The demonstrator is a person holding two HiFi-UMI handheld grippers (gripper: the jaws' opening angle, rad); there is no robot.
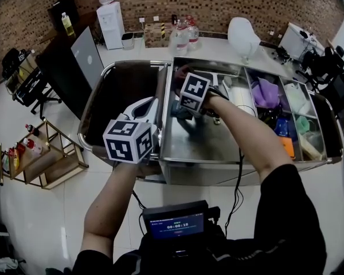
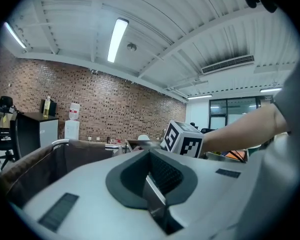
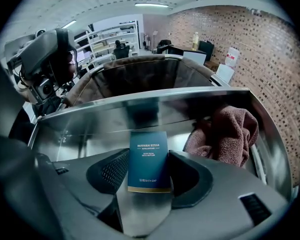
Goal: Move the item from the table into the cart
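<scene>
A small dark blue box (image 3: 149, 161) with white print stands between the pads of my right gripper (image 3: 149, 154) and fills the gap, so the jaws are shut on it. This gripper points steeply down into the left bay of the steel tray (image 3: 90, 119), low over its floor. In the head view only its marker cube (image 1: 194, 91) shows well. A maroon towel (image 3: 230, 131) lies bunched to the box's right. My left gripper (image 1: 151, 103) hovers level at the rim between the tray and the brown-lined cart (image 1: 120, 90), pads (image 2: 162, 174) together with nothing in them.
The steel unit (image 1: 212, 145) has side compartments with purple (image 1: 266, 93), green and orange items. Water bottles (image 1: 182, 36) stand on the white counter behind it. A wooden shelf (image 1: 46, 153) stands on the floor at left. A small screen (image 1: 175, 225) hangs at the person's chest.
</scene>
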